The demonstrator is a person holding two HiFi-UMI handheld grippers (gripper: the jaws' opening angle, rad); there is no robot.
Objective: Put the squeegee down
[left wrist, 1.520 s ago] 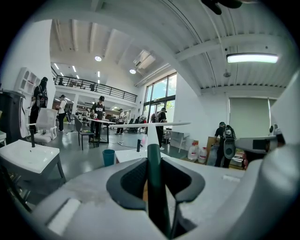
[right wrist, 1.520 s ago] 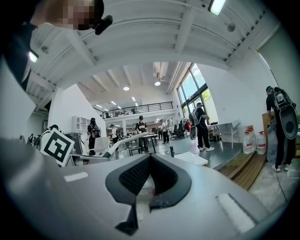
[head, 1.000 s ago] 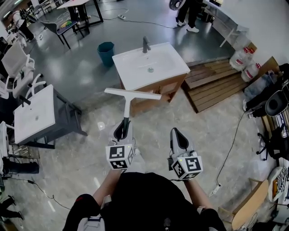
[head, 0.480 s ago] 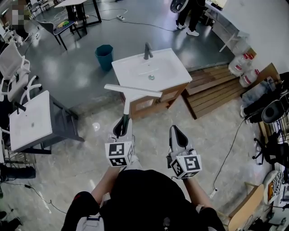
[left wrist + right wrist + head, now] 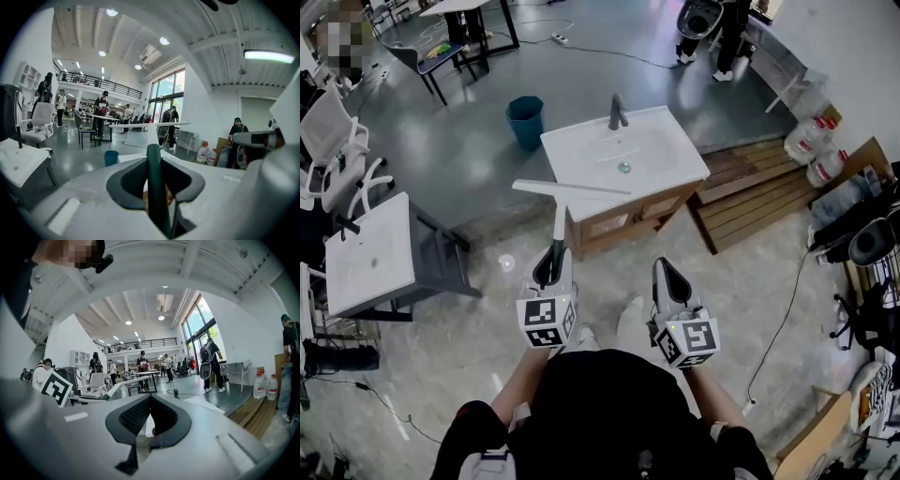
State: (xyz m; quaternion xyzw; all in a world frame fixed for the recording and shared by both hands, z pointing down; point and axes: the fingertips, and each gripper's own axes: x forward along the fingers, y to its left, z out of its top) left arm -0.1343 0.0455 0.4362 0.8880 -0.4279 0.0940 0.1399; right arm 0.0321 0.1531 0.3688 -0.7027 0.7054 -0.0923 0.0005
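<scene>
The left gripper [image 5: 551, 269] is clenched on the dark handle of the squeegee [image 5: 560, 217], whose blade is held out level in the air. The right gripper [image 5: 667, 277] is closed on nothing. The sink [image 5: 581, 150] is nearer than a second ago, and the blade now crosses its front edge. A bin [image 5: 525, 117] stands behind on the grey floor [image 5: 459, 141].

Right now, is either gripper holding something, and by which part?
The left gripper holds the squeegee by the dark lower end of its handle. The right gripper holds nothing.
</scene>
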